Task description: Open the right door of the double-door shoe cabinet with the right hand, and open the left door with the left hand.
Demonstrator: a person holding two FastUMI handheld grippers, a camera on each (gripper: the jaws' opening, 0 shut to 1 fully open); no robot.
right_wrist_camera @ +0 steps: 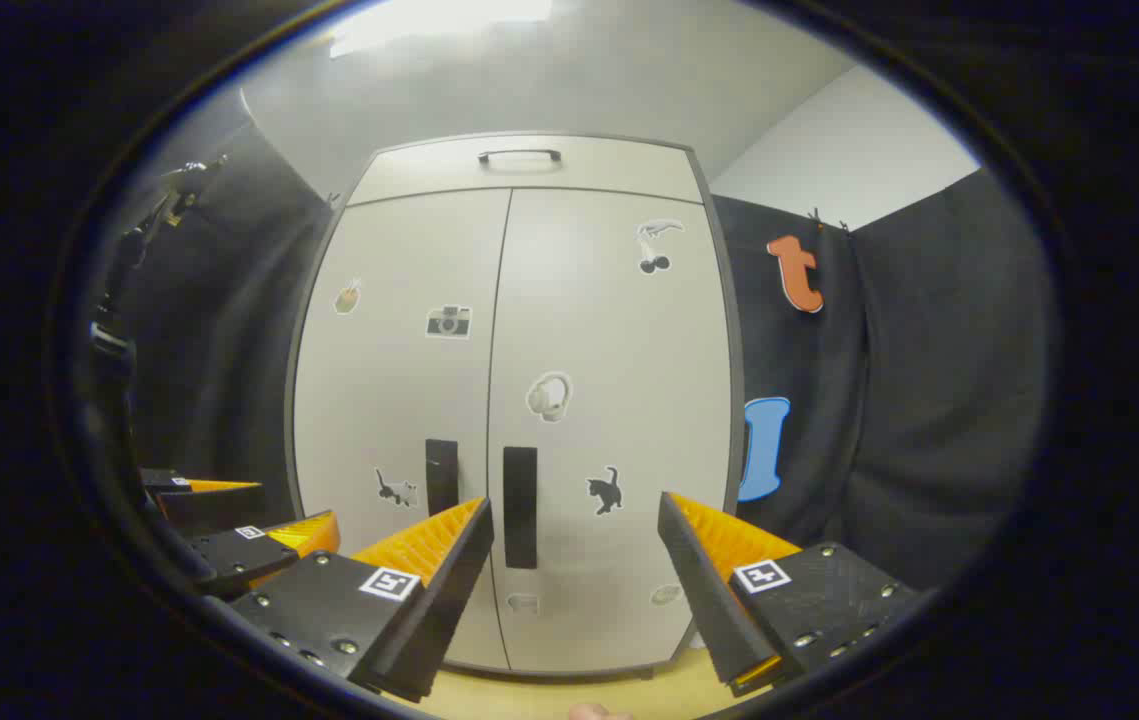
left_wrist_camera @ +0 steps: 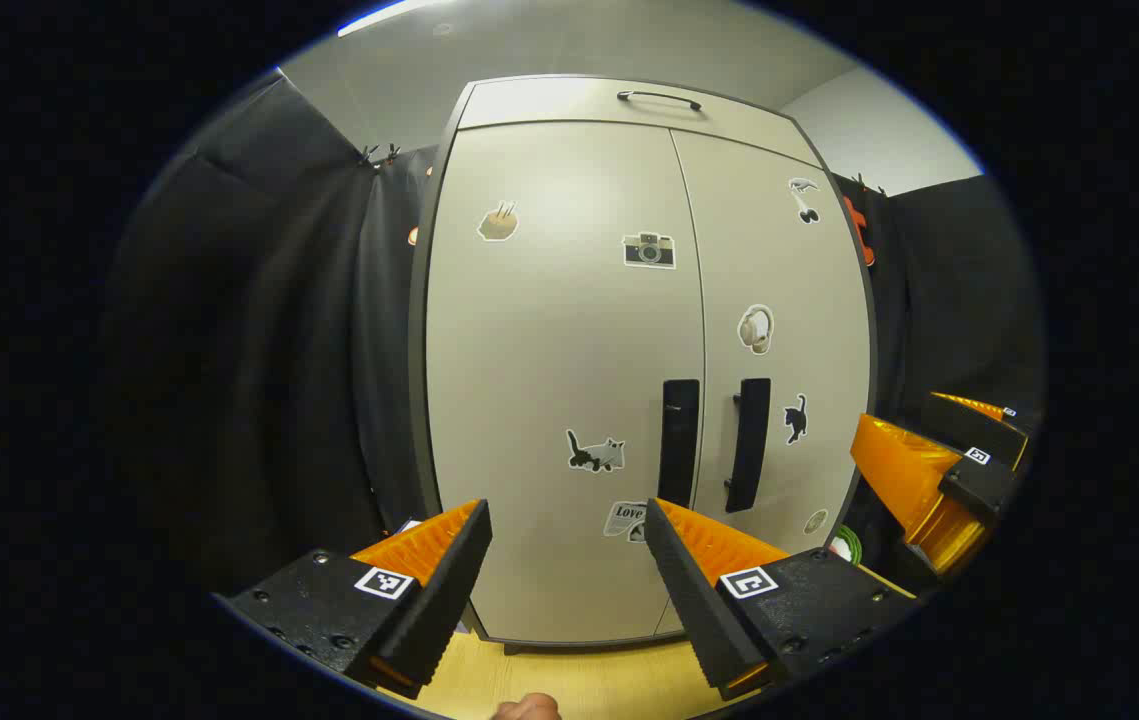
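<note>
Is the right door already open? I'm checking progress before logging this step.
No, in the right gripper view the right door sits flush beside the left door, and the right tool hovers open short of its handle.

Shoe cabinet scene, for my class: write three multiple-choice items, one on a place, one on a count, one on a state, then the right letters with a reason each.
1. Where are the two door handles on the shoe cabinet?
A. at the outer edges
B. side by side at the middle seam
C. along the top of each door

2. How many cat stickers are on the doors?
A. one
B. two
C. four

3. How do the doors stand?
A. both shut
B. right one open
C. both open

Answers:
1 B, the left handle and right handle flank the seam.
2 B, one cat sticker on the left door, another on the right door.
3 A, both doors lie flush, and the left gripper and right gripper are open, short of the handles.
</note>
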